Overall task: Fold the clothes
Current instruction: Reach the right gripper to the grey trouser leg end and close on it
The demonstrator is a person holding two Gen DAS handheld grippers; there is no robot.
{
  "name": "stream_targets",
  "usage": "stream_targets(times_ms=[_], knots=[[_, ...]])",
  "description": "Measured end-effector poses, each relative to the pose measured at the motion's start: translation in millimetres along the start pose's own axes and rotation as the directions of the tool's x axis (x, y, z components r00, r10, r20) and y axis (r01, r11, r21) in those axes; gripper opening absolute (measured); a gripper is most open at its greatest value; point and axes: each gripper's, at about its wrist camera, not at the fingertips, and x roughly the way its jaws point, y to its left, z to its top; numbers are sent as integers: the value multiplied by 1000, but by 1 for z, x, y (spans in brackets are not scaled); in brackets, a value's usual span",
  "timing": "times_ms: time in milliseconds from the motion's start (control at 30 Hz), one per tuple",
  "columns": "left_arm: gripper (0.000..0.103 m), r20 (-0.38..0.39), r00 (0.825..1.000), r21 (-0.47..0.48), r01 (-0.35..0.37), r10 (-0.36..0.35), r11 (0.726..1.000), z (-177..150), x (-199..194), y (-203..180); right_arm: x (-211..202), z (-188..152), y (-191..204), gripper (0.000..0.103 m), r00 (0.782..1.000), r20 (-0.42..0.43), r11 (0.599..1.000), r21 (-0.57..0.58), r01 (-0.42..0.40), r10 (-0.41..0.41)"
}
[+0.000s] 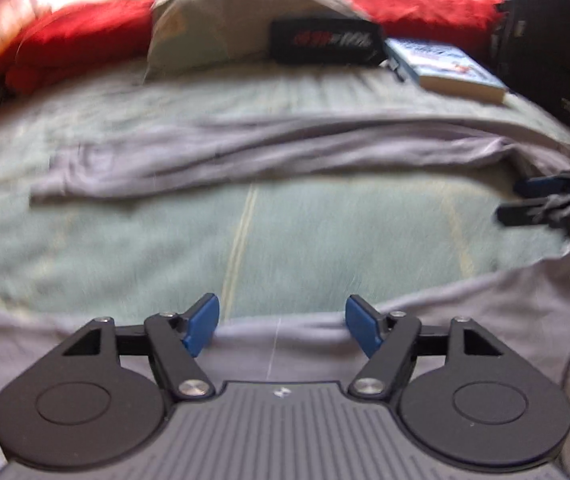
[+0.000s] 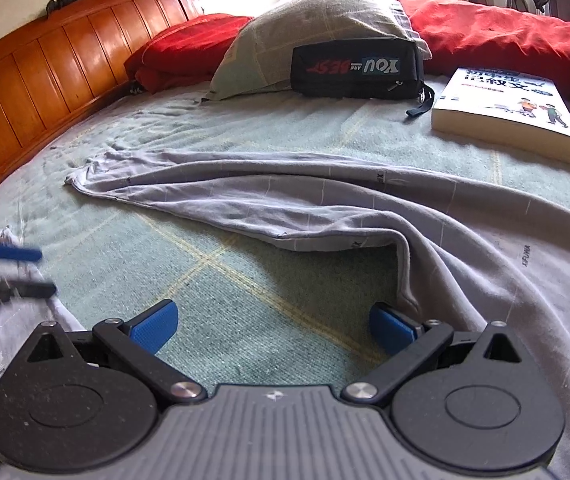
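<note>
A pale grey garment (image 2: 325, 200) with thin printed lines lies spread and wrinkled on a bed with a green blanket (image 2: 213, 272). One long part of it stretches ahead of both grippers toward a wooden headboard (image 2: 45, 92), and its near edge bends back toward the fingers. The left gripper (image 1: 283, 324) is open, its blue pads above the garment's near edge, with nothing held. The right gripper (image 2: 271, 328) is open too; cloth lies just beside its right finger. Far ahead of the fingers rest a black zipped pouch (image 2: 357, 70), closed, a paperback book (image 2: 513, 108), a grey-green pillow (image 2: 317, 28) and red bedding (image 2: 505, 32).
</note>
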Motion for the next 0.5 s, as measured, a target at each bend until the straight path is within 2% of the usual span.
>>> stream_targets(times_ms=[133, 233, 300, 367, 400, 500], knots=[[74, 83, 996, -66, 20, -15, 998, -10, -10, 4, -11, 5, 1, 103, 997, -75, 1000, -4, -18, 18], [74, 124, 992, -49, 23, -17, 999, -9, -18, 3, -18, 20, -1, 103, 989, -107, 995, 27, -98, 100], [75, 136, 990, -9, 26, -25, 1000, -8, -19, 3, -19, 40, -3, 103, 977, -73, 979, 65, -195, 200], [75, 118, 992, 38, 29, -34, 999, -7, -16, 4, -14, 61, -4, 103, 949, -10, 945, 100, -312, 315], [75, 113, 993, 55, 28, -34, 998, -7, -14, 5, -7, 73, -4, 103, 923, 27, 918, 101, -384, 383], [75, 105, 994, 96, 16, -26, 995, -9, -14, 13, 35, 113, 2, 103, 882, 14, 879, 72, -470, 471]])
